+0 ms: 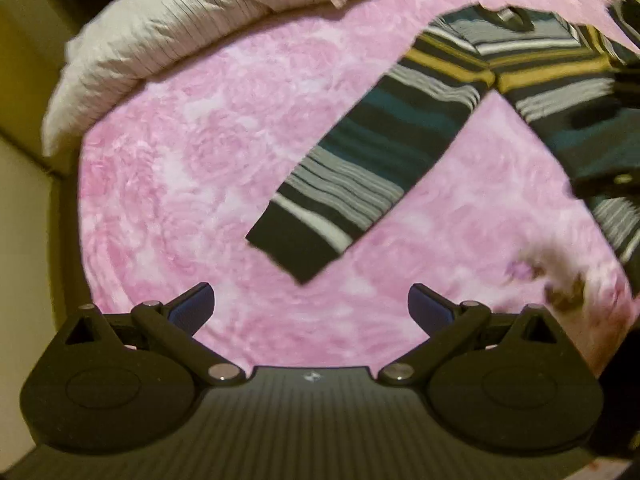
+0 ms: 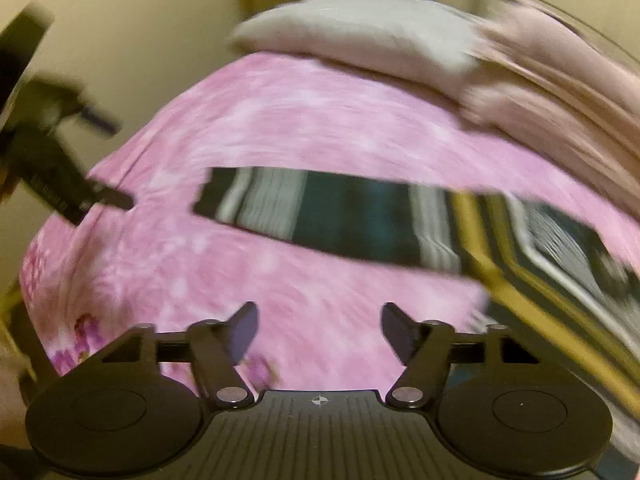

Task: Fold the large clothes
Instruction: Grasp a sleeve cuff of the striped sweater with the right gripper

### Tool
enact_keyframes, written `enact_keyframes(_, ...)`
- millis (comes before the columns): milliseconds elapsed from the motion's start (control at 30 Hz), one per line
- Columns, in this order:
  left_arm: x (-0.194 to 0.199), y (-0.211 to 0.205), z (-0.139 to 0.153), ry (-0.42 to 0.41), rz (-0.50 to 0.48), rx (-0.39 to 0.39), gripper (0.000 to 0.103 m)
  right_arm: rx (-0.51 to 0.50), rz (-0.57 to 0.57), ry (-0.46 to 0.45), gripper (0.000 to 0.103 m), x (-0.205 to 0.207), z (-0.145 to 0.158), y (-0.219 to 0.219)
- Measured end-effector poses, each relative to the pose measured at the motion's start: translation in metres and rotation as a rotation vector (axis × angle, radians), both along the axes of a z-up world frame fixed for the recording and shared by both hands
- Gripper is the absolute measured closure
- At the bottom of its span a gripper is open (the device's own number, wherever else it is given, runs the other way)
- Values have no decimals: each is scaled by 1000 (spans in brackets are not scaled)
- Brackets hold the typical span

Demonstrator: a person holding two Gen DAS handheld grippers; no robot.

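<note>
- Hovering with jaws spread wide and nothing between them: the left black two-finger gripper (image 1: pixel 311 307), blue-padded fingertips (image 1: pixel 196 308) hanging above bare bedding, clear of the sleeve's end.
- Hovering likewise with jaws apart and empty, though standing narrower than the left pair: the right black two-finger gripper (image 2: pixel 319 330), over open pink cloth, well short of the sleeve.
- Showing also at the left edge of the right wrist view, blurred, above the bed's left border: the left gripper (image 2: pixel 108 199).
- Lying flat and stretched straight across the bed: the long knitted sleeve (image 1: pixel 360 168) of the dark sweater striped in teal, grey, white and mustard (image 1: pixel 560 80), its square dark cuff (image 1: pixel 294 246) nearest the left gripper, cloth smooth and unwrinkled.
- Spreading toward the right edge of the left wrist view, partly cut off: the sweater's body, neckline facing the far side.
- Offering wide open room left of and below the sleeve: the soft pink bedspread with a pale rose pattern (image 1: pixel 192 168), flat and uncluttered there.
- Bordering the far side: a rumpled white pillow with thin dark stripes (image 1: pixel 168 36), beside it folded pale pink fabric (image 2: pixel 560 92).
- Dropping away at the left: the bed's edge, next to a cream wall (image 1: pixel 24 60).
</note>
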State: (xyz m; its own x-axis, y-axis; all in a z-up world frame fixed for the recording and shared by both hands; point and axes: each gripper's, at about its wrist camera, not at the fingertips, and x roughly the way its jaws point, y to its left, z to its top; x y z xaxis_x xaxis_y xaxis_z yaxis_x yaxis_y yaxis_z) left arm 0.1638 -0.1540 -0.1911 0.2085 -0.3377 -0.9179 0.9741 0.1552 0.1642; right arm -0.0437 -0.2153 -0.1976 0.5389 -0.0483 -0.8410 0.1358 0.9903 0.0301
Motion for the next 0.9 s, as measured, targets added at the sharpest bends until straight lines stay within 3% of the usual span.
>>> enact_keyframes(133, 38, 10, -19, 10, -10, 4, 2, 24, 112, -7, 53, 66, -42, 29)
enact_keyframes(200, 53, 17, -28, 0, 9, -1, 2, -14, 187, -9, 59, 95, -67, 44)
enact_keyframes(267, 66, 25, -36, 7, 33, -3, 2, -84, 280, -15, 66, 120, -90, 60)
enact_keyframes(400, 86, 41, -52, 15, 84, 11, 2, -203, 451, -38, 67, 158, -130, 87)
enact_keyframes(533, 96, 58, -59, 34, 137, 27, 2, -364, 569, -5, 67, 177, -165, 103)
enact_keyframes(567, 96, 61, -59, 35, 144, 31, 2, -380, 579, -22, 79, 178, -167, 104)
enact_keyframes(600, 96, 64, -58, 36, 151, 33, 2, -362, 575, -20, 94, 179, -166, 103)
enact_keyframes(633, 96, 66, -57, 38, 160, 35, 2, -347, 557, -26, 102, 181, -162, 100)
enact_keyframes(733, 91, 65, -49, 48, 180, 21, 2, -220, 428, -92, 102, 182, -130, 75)
enact_keyframes(900, 67, 33, -32, 88, 160, -23, 2, 113, -15, -266, 102, 169, -51, -36)
